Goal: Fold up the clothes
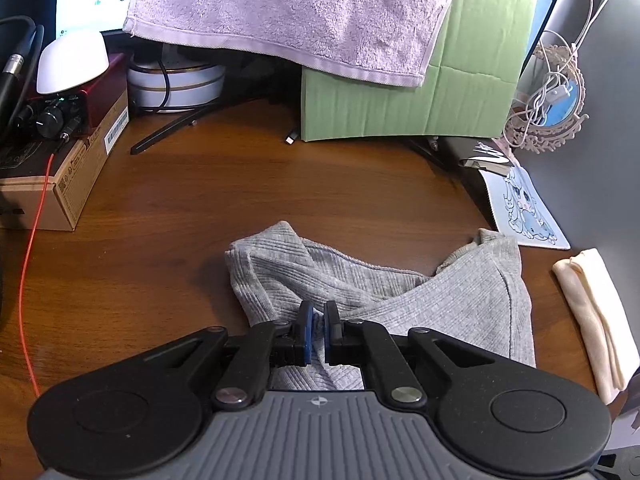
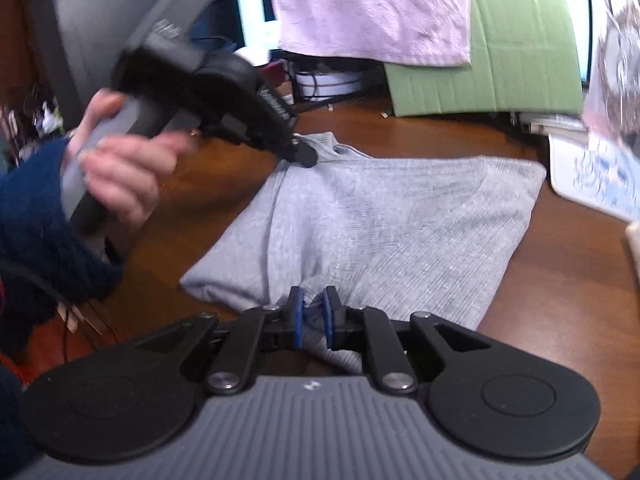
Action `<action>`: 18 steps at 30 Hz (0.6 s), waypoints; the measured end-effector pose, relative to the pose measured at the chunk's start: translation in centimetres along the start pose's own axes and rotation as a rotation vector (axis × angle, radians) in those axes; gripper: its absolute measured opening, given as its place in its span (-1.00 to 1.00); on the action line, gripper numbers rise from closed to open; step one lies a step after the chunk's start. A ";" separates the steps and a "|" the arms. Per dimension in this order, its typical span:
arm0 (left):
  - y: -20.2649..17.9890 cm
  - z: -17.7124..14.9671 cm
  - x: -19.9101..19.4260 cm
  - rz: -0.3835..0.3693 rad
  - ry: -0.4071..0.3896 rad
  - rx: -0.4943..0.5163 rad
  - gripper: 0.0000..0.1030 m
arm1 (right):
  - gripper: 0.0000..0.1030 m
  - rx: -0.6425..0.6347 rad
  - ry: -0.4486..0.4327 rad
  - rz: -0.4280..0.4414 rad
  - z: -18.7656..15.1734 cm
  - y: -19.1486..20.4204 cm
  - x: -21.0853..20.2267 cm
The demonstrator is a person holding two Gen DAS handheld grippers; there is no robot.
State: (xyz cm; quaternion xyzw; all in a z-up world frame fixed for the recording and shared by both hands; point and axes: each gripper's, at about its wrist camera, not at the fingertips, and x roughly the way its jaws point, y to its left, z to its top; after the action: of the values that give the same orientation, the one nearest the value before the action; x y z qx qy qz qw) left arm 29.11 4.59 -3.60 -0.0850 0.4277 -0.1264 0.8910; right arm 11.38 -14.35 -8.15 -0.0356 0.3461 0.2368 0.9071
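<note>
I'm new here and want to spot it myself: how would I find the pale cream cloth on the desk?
Start at the brown wooden desk and find the grey ribbed garment lying on it. Just to its right lies the cream cloth, folded into a narrow strip; it is smooth and pale yellowish, not grey and ribbed.

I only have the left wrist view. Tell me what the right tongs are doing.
Observer: The right tongs are shut on a bunched fold at the near edge of the grey top.
Operator: Report where my left tongs sit on it.
Observer: In the right wrist view, the left tongs meet the top at its far left corner, near what looks like the neckline.
Operator: Tell me what is holding the left tool.
Observer: A hand coming out of a dark blue sleeve grips its handle, to the left of the top.
</note>
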 end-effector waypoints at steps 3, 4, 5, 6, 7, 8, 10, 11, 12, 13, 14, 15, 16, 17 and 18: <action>0.2 0.1 -0.5 -0.005 -0.011 -0.016 -0.89 | -0.77 0.022 -0.021 -0.015 0.5 -1.0 -1.3; 0.2 0.1 -0.9 -0.004 -0.022 -0.018 -0.89 | -0.76 0.026 -0.050 -0.040 0.8 -1.5 -2.1; 0.0 0.0 -1.4 -0.004 -0.034 -0.014 -0.89 | -0.73 0.028 -0.080 -0.068 1.2 -2.2 -2.8; -0.1 0.0 -1.9 -0.004 -0.046 -0.006 -0.89 | -0.67 0.039 -0.106 -0.100 1.7 -3.2 -3.4; -0.3 0.0 -2.4 -0.003 -0.058 0.002 -0.89 | -0.61 0.064 -0.125 -0.136 2.3 -4.5 -3.7; -0.6 -0.2 -2.8 -0.017 -0.066 0.014 -0.89 | -0.55 0.098 -0.131 -0.168 3.1 -5.8 -3.7; -1.7 -0.5 -3.7 -0.072 -0.073 0.044 -0.89 | -0.55 0.199 -0.105 -0.248 5.0 -9.0 -2.8; -2.3 -0.7 -4.2 -0.099 -0.077 0.059 -0.89 | -0.55 0.253 -0.081 -0.290 6.0 -10.6 -1.9; -3.1 -1.0 -4.3 -0.132 -0.071 0.080 -0.89 | -0.55 0.304 -0.060 -0.321 6.9 -12.0 -1.1; -4.0 -1.4 -4.2 -0.173 -0.057 0.107 -0.89 | -0.55 0.352 -0.044 -0.335 7.5 -13.4 -0.2; -5.0 -1.9 -4.1 -0.213 -0.043 0.134 -0.89 | -0.55 0.399 -0.029 -0.346 8.1 -14.8 0.8; -6.0 -2.3 -3.8 -0.247 -0.027 0.163 -0.89 | -0.54 0.432 -0.017 -0.337 8.5 -16.0 1.7; -7.1 -2.7 -3.3 -0.267 -0.008 0.198 -0.89 | -0.53 0.464 -0.006 -0.327 8.8 -17.0 2.6; -8.2 -3.2 -2.6 -0.274 0.010 0.235 -0.89 | -0.53 0.496 0.005 -0.316 9.2 -18.1 3.4; -9.1 -3.6 -1.9 -0.275 0.025 0.268 -0.89 | -0.52 0.521 0.015 -0.290 9.3 -18.9 4.2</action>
State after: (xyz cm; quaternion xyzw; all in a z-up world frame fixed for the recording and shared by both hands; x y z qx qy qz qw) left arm 23.70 -3.67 -2.07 -0.0215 0.4026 -0.3038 0.8632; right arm 28.36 -27.23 -5.64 0.1478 0.3931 0.0075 0.9075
